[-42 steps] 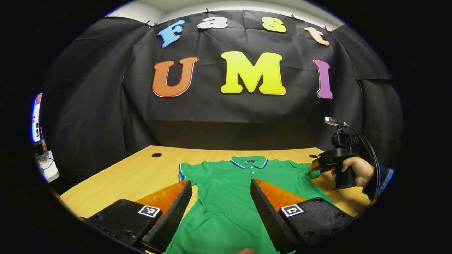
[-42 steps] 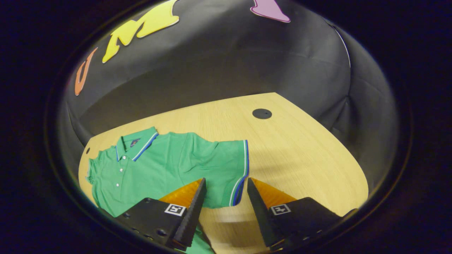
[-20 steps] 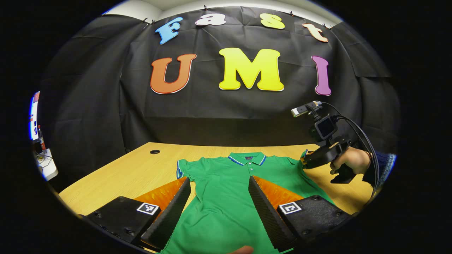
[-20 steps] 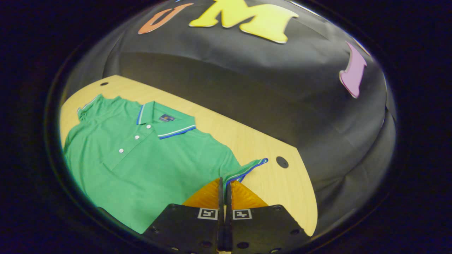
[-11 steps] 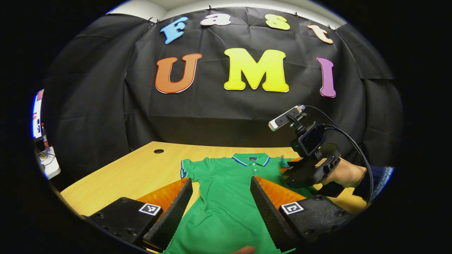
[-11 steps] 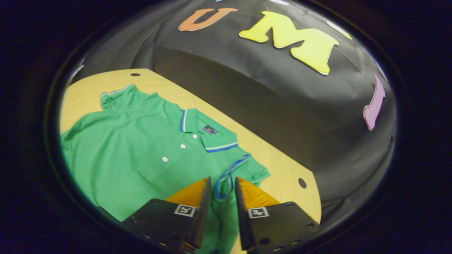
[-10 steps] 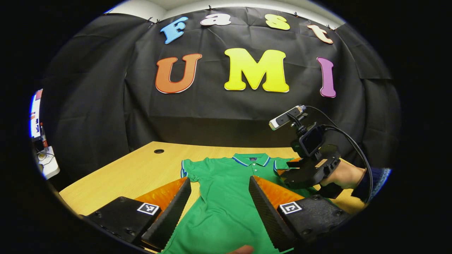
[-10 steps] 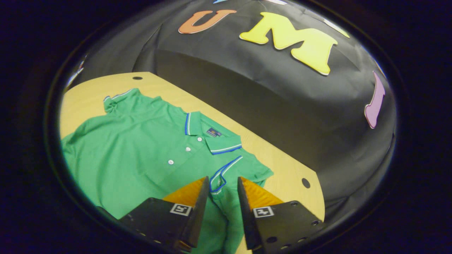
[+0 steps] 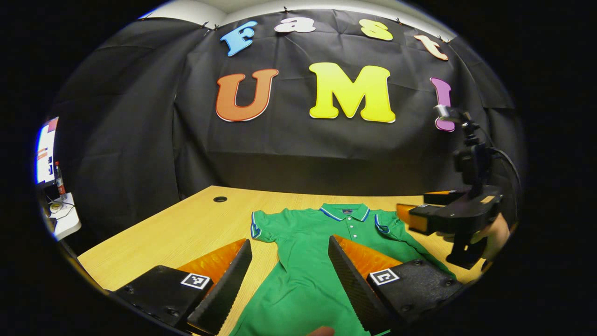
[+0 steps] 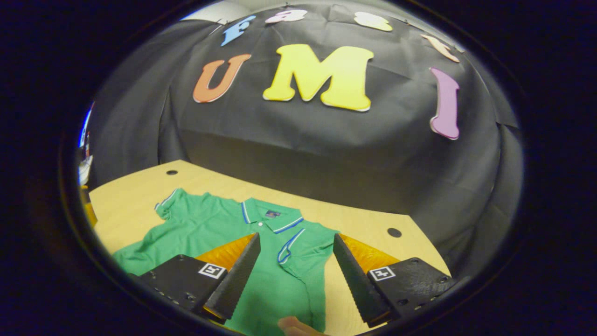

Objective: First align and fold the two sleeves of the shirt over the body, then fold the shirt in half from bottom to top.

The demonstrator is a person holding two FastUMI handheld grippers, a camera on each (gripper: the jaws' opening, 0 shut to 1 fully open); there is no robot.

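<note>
Right gripper view: bare table beyond shirt.

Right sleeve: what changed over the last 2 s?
The right gripper closed on the right sleeve, carried it inward over the shirt body, released it and pulled back, open. The left sleeve stayed spread flat; the left gripper stayed open.

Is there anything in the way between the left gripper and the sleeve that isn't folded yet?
Nothing visible. The left gripper hangs open over the shirt, and only bare table and green cloth lie toward the unfolded sleeve.
</note>
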